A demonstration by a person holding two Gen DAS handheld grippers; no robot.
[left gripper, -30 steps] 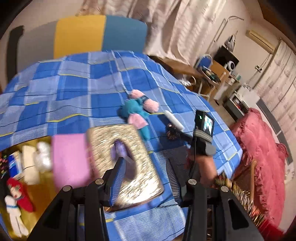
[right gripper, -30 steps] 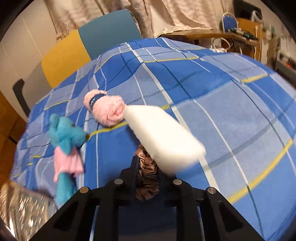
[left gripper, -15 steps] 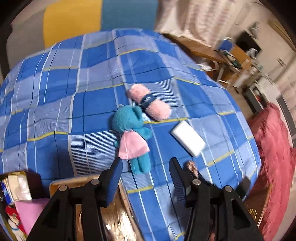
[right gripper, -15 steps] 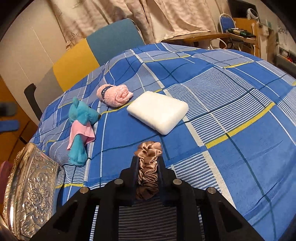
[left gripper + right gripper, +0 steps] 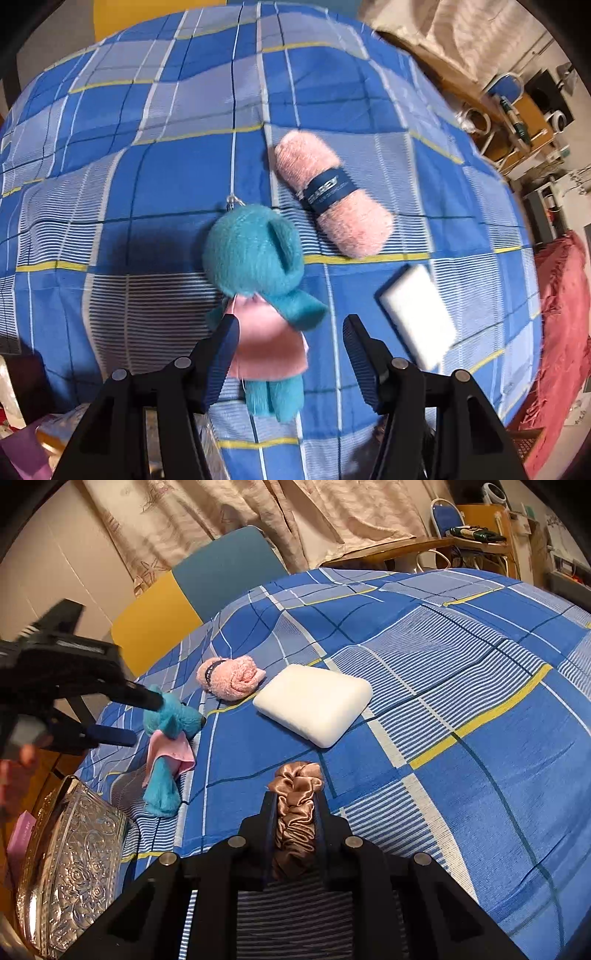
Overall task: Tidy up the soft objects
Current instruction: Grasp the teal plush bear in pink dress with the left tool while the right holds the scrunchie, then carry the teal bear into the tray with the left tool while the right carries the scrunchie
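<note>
A teal plush toy in a pink dress [image 5: 258, 280] lies on the blue plaid cloth; it also shows in the right wrist view [image 5: 168, 738]. My left gripper [image 5: 290, 328] is open, its fingers either side of the toy's dress, just above it. A pink yarn skein with a blue band [image 5: 332, 201] lies beyond, with a white sponge block [image 5: 415, 317] to the right. In the right wrist view my right gripper [image 5: 295, 801] is shut on a brown satin scrunchie [image 5: 295, 812], held over the cloth near the white sponge [image 5: 314, 703] and the yarn [image 5: 229, 677].
An embossed silver tray [image 5: 70, 864] sits at the cloth's left edge, with a pink box [image 5: 20, 834] beside it. A yellow and teal chair [image 5: 195, 598] stands behind the table. A red cloth [image 5: 561, 332] and cluttered desk [image 5: 517, 118] lie to the right.
My left gripper has moved from over the silver tray forward and down to the teal plush toy. My right gripper has drawn back from the sponge, holding the scrunchie.
</note>
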